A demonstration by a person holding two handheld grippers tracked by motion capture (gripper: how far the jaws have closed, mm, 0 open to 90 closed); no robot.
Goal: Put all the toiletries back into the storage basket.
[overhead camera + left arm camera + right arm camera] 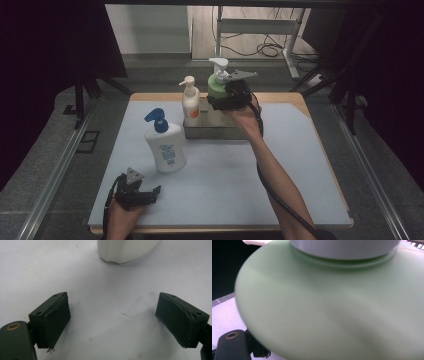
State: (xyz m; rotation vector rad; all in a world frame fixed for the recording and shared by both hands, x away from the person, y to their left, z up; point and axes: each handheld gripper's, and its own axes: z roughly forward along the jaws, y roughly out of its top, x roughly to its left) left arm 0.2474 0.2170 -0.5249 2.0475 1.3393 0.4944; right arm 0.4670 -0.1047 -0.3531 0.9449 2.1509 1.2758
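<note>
Right now the right tool sits in the upper middle of the high view, clamped around the green pump bottle, which stands at the right end of the metal tray. In the right gripper view the green body bulges across nearly the whole frame, pressed close over the tool's base, so the grip looks wide and sits high, near the shoulder under the white collar. The orange-label bottle stands in the left end of the same tray, just beside the green one.

The risks, as I judge them: a round, smooth bottle held this wide could twist or slip between the jaws if it is tilted. It could also bump the orange-label bottle and tip it, or catch the tray's wall and drag the tray.

Lower left in the high view, the left tool rests on the surface with its jaws apart and nothing between them; the blue-pump bottle stands just beyond it, near enough to be knocked by a careless move.
</note>
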